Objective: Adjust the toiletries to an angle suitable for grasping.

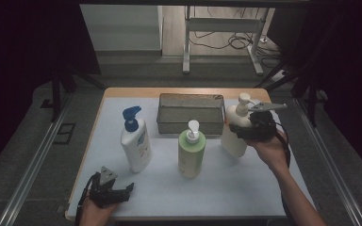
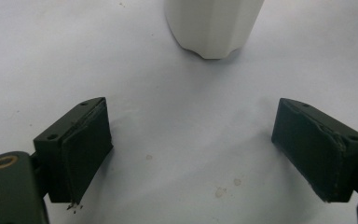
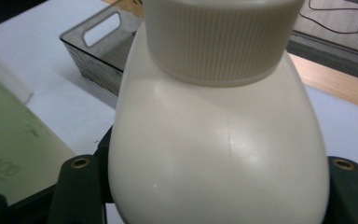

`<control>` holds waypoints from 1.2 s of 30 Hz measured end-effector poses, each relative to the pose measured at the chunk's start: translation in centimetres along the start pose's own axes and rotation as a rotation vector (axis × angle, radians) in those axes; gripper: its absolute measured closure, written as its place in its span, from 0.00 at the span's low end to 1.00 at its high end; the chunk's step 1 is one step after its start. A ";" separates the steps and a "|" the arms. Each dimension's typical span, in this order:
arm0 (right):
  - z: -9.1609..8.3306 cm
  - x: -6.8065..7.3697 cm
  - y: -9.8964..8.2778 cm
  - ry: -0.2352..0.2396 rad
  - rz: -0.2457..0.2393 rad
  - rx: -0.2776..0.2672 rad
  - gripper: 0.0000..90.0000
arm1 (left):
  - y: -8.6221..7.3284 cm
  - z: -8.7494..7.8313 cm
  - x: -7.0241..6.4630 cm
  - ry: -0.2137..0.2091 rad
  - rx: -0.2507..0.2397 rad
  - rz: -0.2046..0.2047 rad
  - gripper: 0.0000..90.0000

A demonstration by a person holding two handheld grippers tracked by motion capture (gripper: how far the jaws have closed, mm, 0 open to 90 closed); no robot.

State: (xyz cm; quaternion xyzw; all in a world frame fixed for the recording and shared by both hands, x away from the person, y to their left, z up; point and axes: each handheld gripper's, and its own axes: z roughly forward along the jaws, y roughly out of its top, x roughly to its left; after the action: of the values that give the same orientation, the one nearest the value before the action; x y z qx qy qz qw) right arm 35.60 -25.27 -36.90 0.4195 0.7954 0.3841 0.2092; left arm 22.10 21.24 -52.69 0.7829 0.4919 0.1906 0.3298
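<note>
At the right of the counter (image 1: pixel 264 188), the right tongs (image 1: pixel 239 128) clench the cream pump bottle (image 1: pixel 235 123) around its body, just right of the mesh basket (image 1: pixel 191 113); at the near left edge the left tongs (image 1: pixel 122 192) gape released, near the blue-capped bottle (image 1: pixel 135 141); a green bottle (image 1: pixel 191 151) stands between.

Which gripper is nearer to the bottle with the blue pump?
Left. The left gripper rests open on the table just in front of the bottle with the blue pump; the right gripper is far across, clamped on the cream bottle.
</note>
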 end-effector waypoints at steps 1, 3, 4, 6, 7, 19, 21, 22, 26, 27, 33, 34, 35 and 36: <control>-0.2 0.1 0.2 0.007 -0.003 -0.003 0.40 | 0.0 0.0 0.0 0.000 0.000 0.000 0.13; -0.6 0.3 0.6 0.017 -0.008 -0.008 0.40 | 0.0 0.0 0.0 0.000 0.000 0.001 0.13; -0.7 0.5 0.8 0.021 -0.011 -0.011 0.40 | 0.0 0.0 0.0 0.000 0.000 0.003 0.13; -1.0 0.7 1.3 0.030 -0.015 -0.018 0.40 | 0.0 0.0 0.0 0.000 0.000 0.003 0.13; -1.2 0.8 1.5 0.035 -0.017 -0.019 0.40 | 0.0 0.0 0.0 0.000 0.000 0.003 0.13; -1.8 1.7 4.1 0.065 -0.042 -0.045 0.40 | 0.0 0.0 0.0 0.000 -0.002 0.001 0.13; -1.8 2.0 4.7 0.067 -0.052 -0.049 0.40 | 0.0 0.0 0.0 0.000 -0.002 0.001 0.13; -1.8 2.0 4.7 0.067 -0.052 -0.049 0.40 | 0.0 0.0 0.0 0.000 -0.002 0.001 0.13; -1.6 2.4 5.6 0.069 -0.066 -0.054 0.40 | 0.0 0.0 0.0 0.000 -0.002 0.001 0.13; -1.6 2.4 5.7 0.070 -0.067 -0.055 0.40 | 0.0 0.0 0.0 0.000 -0.002 0.001 0.13; -1.3 2.7 6.9 0.078 -0.073 -0.065 0.40 | 0.0 0.0 0.0 -0.001 -0.002 0.001 0.13; -1.3 2.8 7.1 0.080 -0.071 -0.067 0.40 | 0.0 0.0 0.0 -0.001 -0.002 0.001 0.13; -1.2 2.8 7.2 0.082 -0.072 -0.067 0.40 | 0.0 0.0 0.0 -0.001 -0.002 0.001 0.13; -1.1 2.8 7.4 0.083 -0.069 -0.070 0.40 | 0.0 0.0 0.0 -0.001 -0.002 0.001 0.13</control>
State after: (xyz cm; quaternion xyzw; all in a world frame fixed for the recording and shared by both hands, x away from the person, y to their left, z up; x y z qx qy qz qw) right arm 37.04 -20.85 -30.45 0.3678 0.8036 0.4213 0.2035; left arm 22.12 21.25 -52.70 0.7829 0.4911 0.1908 0.3308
